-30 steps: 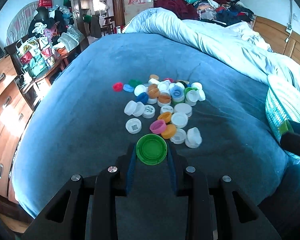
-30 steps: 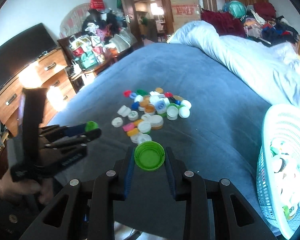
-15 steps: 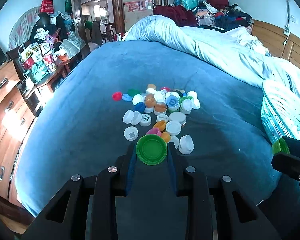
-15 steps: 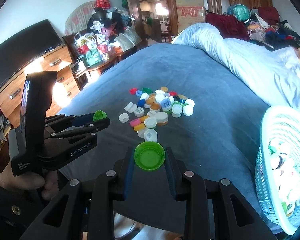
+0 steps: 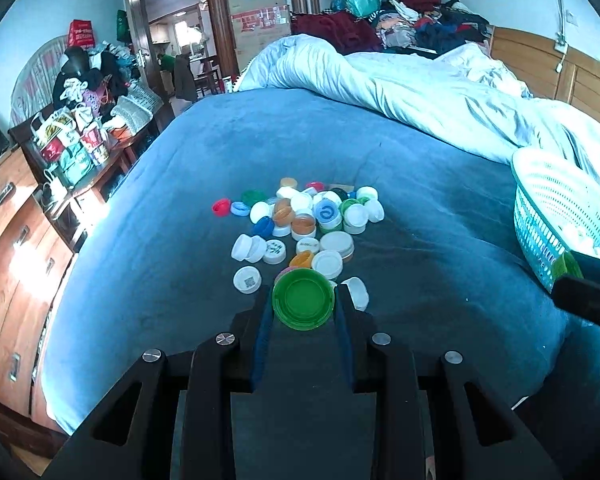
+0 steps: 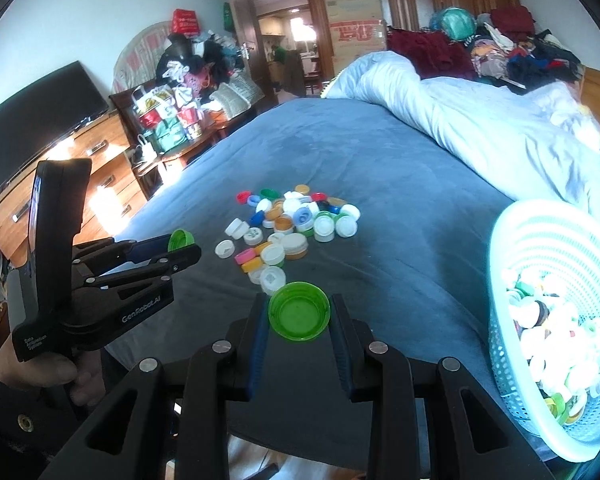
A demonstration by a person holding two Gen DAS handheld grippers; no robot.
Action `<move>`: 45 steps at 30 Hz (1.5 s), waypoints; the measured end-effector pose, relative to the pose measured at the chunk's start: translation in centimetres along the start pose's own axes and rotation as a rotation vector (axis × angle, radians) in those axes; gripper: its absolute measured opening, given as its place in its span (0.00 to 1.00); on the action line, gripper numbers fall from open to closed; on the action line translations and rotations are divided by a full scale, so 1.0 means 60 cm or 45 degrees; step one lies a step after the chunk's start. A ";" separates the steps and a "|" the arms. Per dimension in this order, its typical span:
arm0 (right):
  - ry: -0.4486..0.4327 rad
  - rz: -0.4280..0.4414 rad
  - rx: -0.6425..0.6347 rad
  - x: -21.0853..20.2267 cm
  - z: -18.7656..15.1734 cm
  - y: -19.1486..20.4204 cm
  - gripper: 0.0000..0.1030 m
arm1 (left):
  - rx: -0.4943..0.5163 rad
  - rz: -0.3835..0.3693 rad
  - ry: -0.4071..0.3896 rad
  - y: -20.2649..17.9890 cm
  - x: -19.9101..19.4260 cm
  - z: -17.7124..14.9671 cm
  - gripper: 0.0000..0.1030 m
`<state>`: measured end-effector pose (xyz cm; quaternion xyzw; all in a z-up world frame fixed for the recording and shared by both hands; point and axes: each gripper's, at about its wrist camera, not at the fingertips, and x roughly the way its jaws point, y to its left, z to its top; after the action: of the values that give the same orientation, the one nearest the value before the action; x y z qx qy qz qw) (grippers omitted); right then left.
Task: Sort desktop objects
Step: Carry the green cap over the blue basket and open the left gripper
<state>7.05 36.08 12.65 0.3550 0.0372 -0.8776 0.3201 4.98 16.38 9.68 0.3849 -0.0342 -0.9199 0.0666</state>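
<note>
A pile of several coloured bottle caps (image 5: pixel 304 224) lies on the blue bedspread; it also shows in the right wrist view (image 6: pixel 288 228). My left gripper (image 5: pixel 303 306) is shut on a green cap (image 5: pixel 303 303), held above the near edge of the pile. My right gripper (image 6: pixel 299 314) is shut on a lighter green cap (image 6: pixel 299 315), above the bed in front of the pile. The left gripper also shows at the left of the right wrist view (image 6: pixel 180 246). A white mesh basket (image 6: pixel 512 272) part-filled with caps stands at the right.
A rumpled white duvet (image 5: pixel 420 92) covers the far right of the bed. Wooden drawers (image 5: pixel 4 232) and a cluttered side table (image 5: pixel 80 148) stand to the left of the bed. The basket also shows at the right in the left wrist view (image 5: pixel 540 216).
Both grippers have pulled back and risen from the pile, each still holding its green cap. The pile now looks farther away and the basket closer to the right gripper.
</note>
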 end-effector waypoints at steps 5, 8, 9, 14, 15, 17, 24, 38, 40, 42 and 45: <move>-0.035 -0.049 0.046 -0.018 0.003 -0.039 0.31 | 0.043 -0.011 -0.008 -0.022 -0.004 0.010 0.24; -0.055 -0.087 0.073 -0.030 0.007 -0.065 0.31 | 0.065 -0.028 -0.014 -0.036 -0.006 0.018 0.24; -0.062 -0.100 0.082 -0.034 0.008 -0.074 0.31 | 0.073 -0.032 -0.018 -0.042 -0.007 0.022 0.24; -0.098 -0.171 0.128 -0.057 0.013 -0.122 0.31 | 0.118 -0.065 -0.048 -0.074 -0.016 0.043 0.24; -0.107 -0.188 0.142 -0.062 0.014 -0.133 0.31 | 0.128 -0.076 -0.057 -0.082 -0.018 0.051 0.24; -0.122 -0.211 0.159 -0.071 0.016 -0.150 0.31 | 0.153 -0.093 -0.073 -0.100 -0.021 0.063 0.24; -0.187 -0.283 0.223 -0.111 0.020 -0.204 0.31 | 0.243 -0.172 -0.123 -0.175 -0.031 0.107 0.24; -0.206 -0.350 0.299 -0.144 0.016 -0.274 0.32 | 0.344 -0.289 -0.103 -0.302 -0.017 0.168 0.24; -0.209 -0.366 0.311 -0.150 0.016 -0.288 0.32 | 0.352 -0.308 -0.098 -0.321 -0.014 0.176 0.24; -0.211 -0.381 0.321 -0.155 0.014 -0.299 0.32 | 0.366 -0.329 -0.095 -0.342 -0.013 0.187 0.24; -0.217 -0.408 0.349 -0.166 0.011 -0.323 0.32 | 0.398 -0.362 -0.092 -0.373 -0.011 0.200 0.24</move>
<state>0.66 56.58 16.46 0.3091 -0.0539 -0.9409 0.1273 -5.26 38.74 16.01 0.3582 -0.1241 -0.9168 -0.1256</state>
